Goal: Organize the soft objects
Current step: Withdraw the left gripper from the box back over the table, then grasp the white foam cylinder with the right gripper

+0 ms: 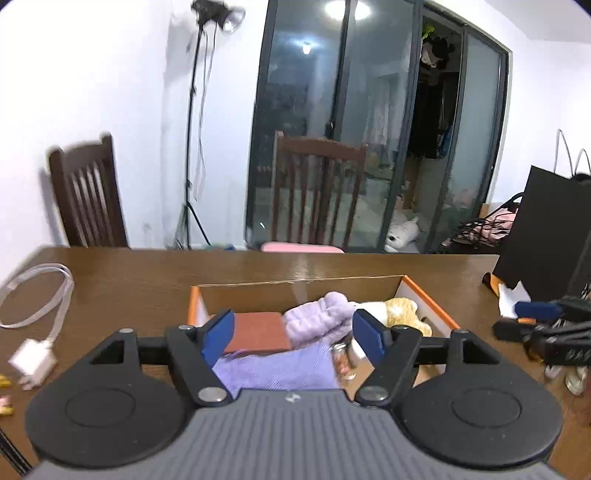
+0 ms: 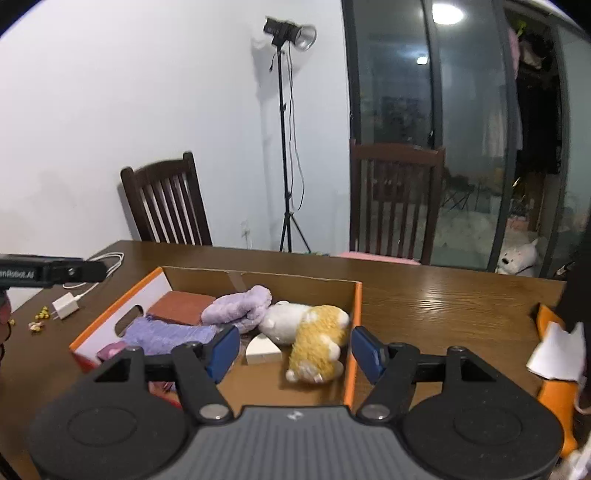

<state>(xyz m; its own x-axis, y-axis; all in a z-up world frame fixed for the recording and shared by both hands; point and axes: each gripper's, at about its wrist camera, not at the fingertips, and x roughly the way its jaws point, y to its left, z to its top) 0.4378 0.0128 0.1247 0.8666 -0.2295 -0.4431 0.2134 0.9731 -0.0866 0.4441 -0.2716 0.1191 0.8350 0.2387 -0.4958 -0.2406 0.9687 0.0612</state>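
Left claw (image 1: pixel 293 338) and right claw (image 2: pixel 293 350) both spread apart, gripping nothing, level above the box (image 2: pixel 352 314) of soft toys.

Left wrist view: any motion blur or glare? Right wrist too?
Left wrist view: smeared, wooden chair edges ghosted, purple towel soft; ceiling-lamp glare in the glass door. Right wrist view: sharper, yellow-and-white plush toy crisp; sheen on the brown table. Both fisheye-bent.

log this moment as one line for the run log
left tool open, empty | right tool open, empty | plush dog, purple towels in box
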